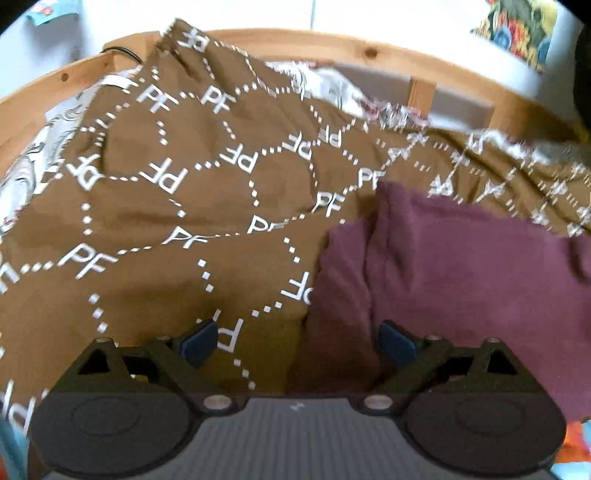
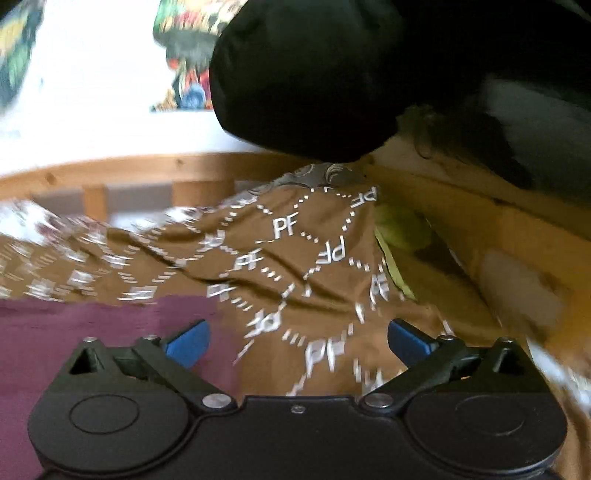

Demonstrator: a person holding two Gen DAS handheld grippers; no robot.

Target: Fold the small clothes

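A maroon garment (image 1: 461,280) lies on a brown blanket printed with white "PF" letters (image 1: 166,206). My left gripper (image 1: 297,341) is open and empty, low over the garment's left edge. In the right wrist view the maroon garment (image 2: 92,332) lies at lower left on the same blanket (image 2: 295,266). My right gripper (image 2: 297,341) is open and empty, just past the garment's right edge, over the blanket. Both views are motion-blurred.
A wooden bed frame (image 1: 369,55) runs along the back and also shows in the right wrist view (image 2: 480,221). A black cloth mass (image 2: 314,74) hangs at upper right. A colourful patterned cloth (image 1: 517,29) lies behind the frame. A yellow-green item (image 2: 402,232) lies by the blanket.
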